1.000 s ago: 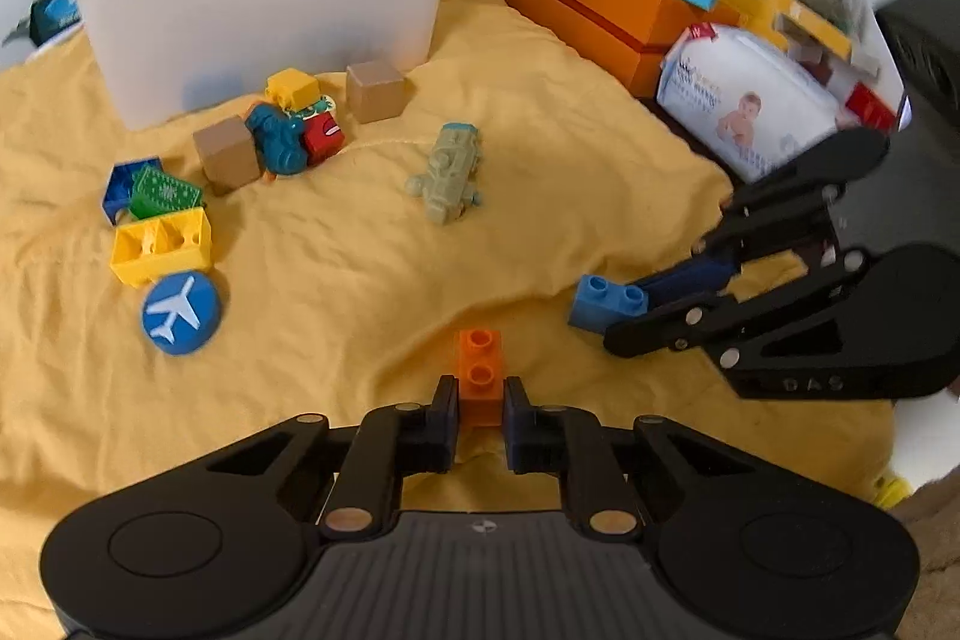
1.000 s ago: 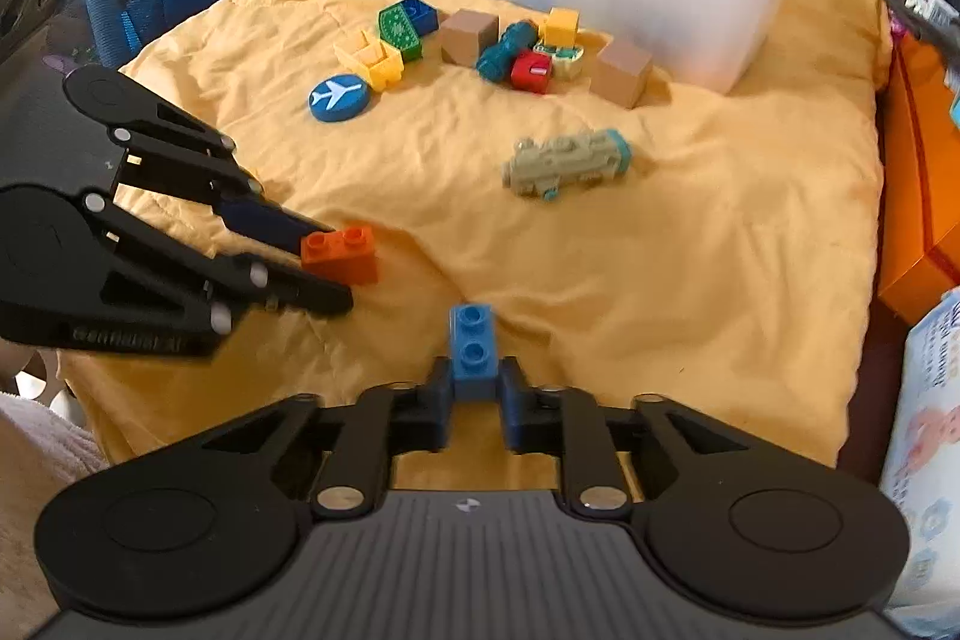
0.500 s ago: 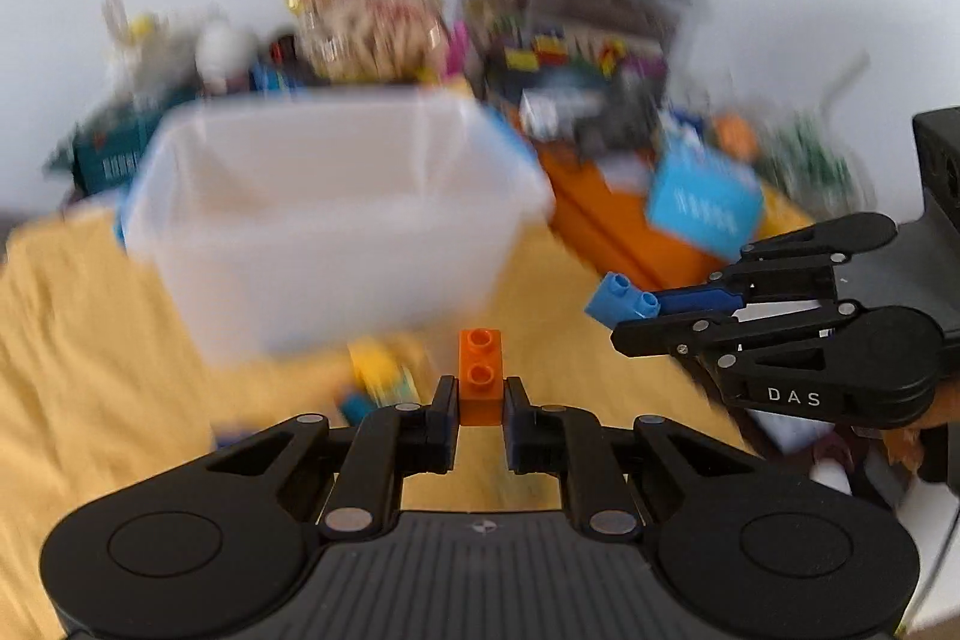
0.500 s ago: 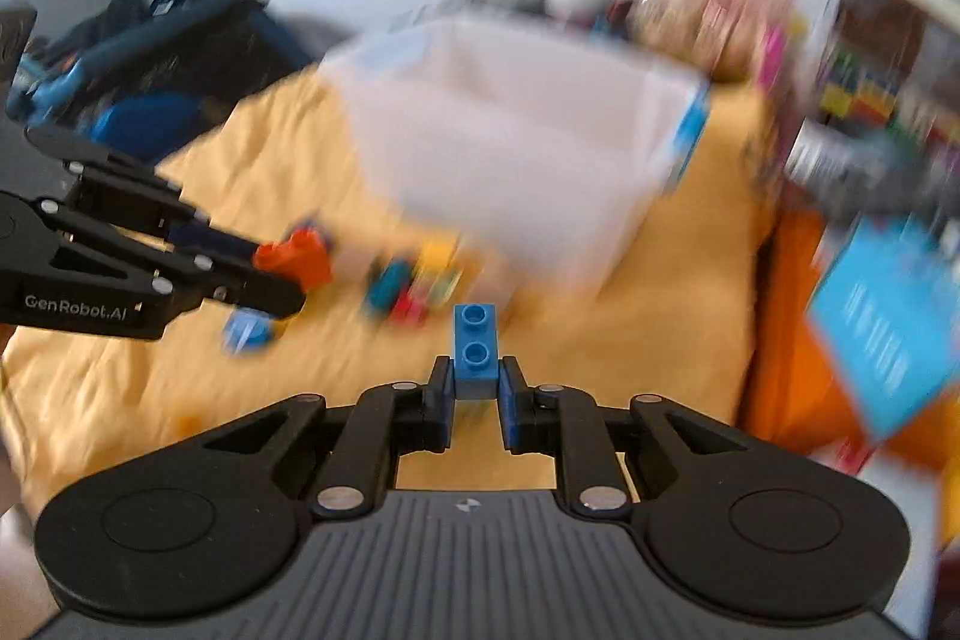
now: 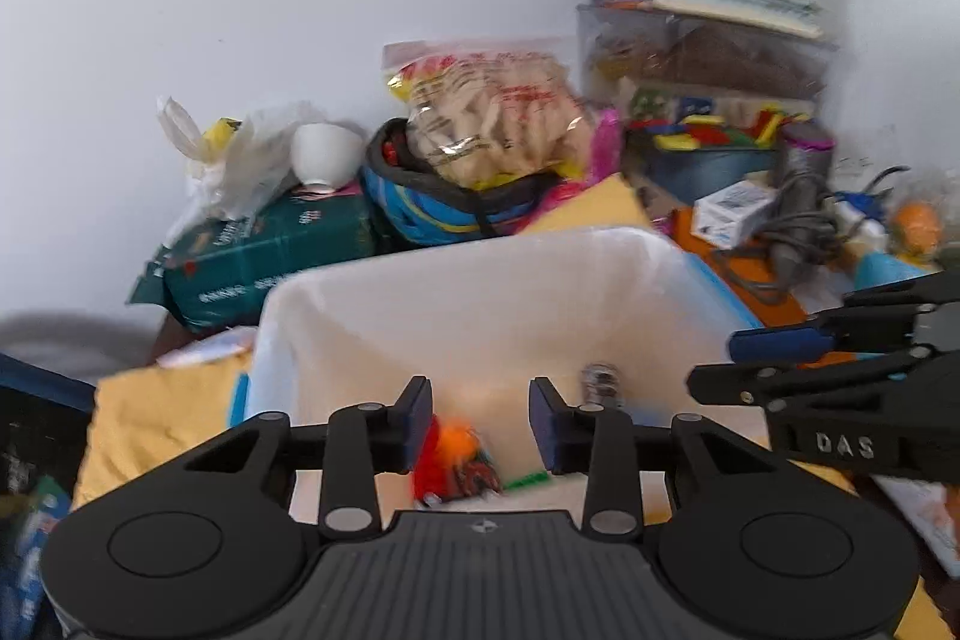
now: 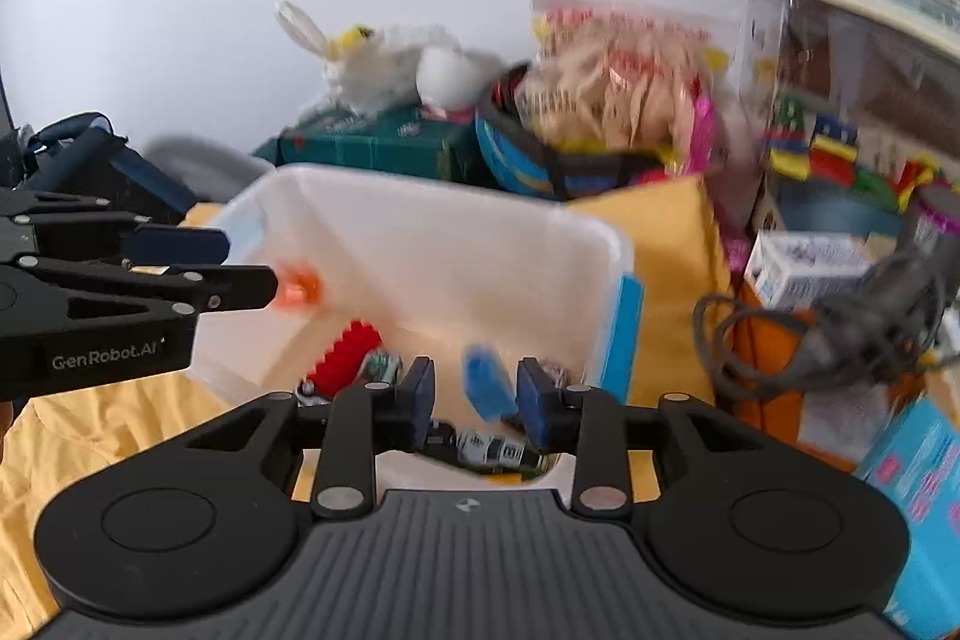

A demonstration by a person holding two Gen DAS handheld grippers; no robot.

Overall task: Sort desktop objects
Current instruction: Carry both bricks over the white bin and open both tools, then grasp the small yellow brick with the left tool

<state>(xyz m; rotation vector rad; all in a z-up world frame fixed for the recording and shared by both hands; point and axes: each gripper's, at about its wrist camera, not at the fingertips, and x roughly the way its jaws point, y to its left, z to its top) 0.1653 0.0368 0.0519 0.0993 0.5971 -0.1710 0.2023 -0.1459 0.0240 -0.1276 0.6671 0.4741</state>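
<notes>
Looking from the left wrist, the left gripper (image 5: 480, 421) hangs over the white bin (image 5: 480, 292). Its jaws are opening and no longer squeeze the orange brick (image 5: 459, 445), a blurry blob between them, above the toys in the bin. The right gripper (image 5: 732, 361) pokes in from the right, partly cut off.

From the right wrist, the right gripper (image 6: 470, 391) is opening too. The blue brick (image 6: 487, 382) is smeared and loose between its jaws, over the bin. The bin's toys are hard to make out.
</notes>
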